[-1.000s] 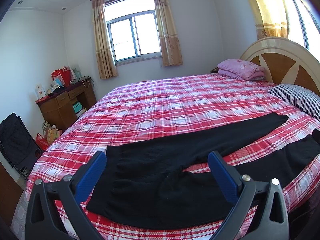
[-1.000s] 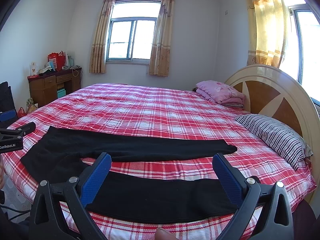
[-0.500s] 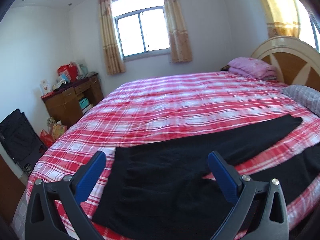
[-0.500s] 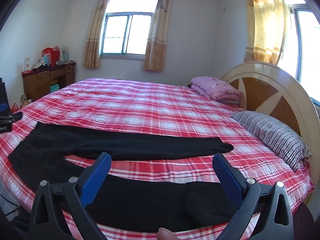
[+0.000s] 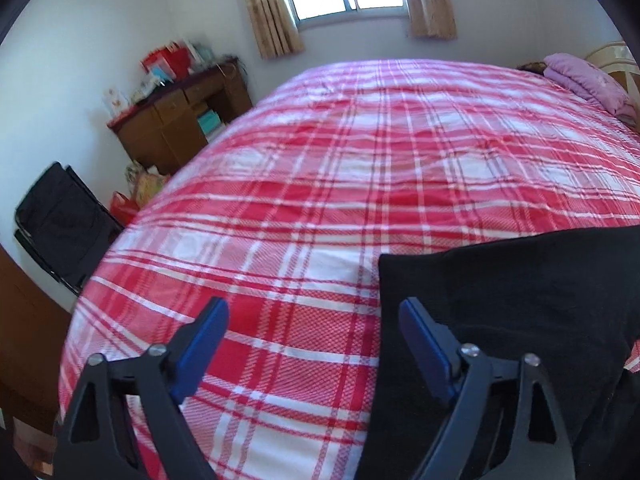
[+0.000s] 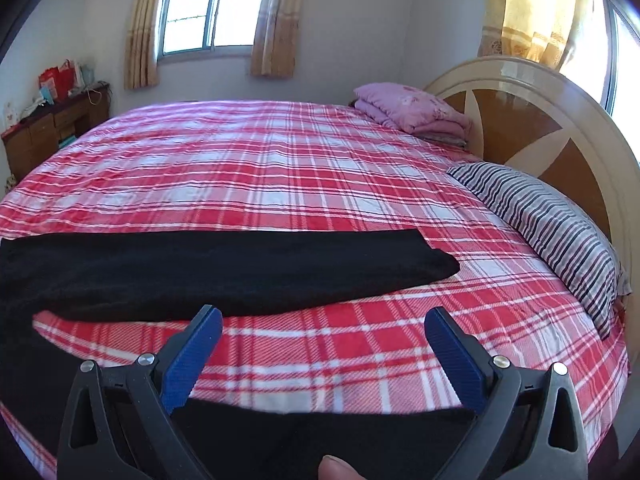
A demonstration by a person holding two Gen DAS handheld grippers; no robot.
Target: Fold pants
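Lying under spread fingers (image 5: 424, 336), pants (image 5: 500, 312)

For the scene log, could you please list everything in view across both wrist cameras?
pants: one pair, black, spread flat on the near part of the bed, legs apart
bedspread: one, red and white plaid, covers the bed
striped pillow: one, grey with dark stripes, by the headboard
folded blanket: one, pink, far corner of the bed
headboard: one, cream and brown, curved, at the right
desk: one, brown wood, by the far-left wall, cluttered on top
window: one with tan curtains on the far wall
black chair: one, left of the bed
left gripper: black, blue pads, open, at the waist corner
right gripper: black, blue pads, open, over the near leg
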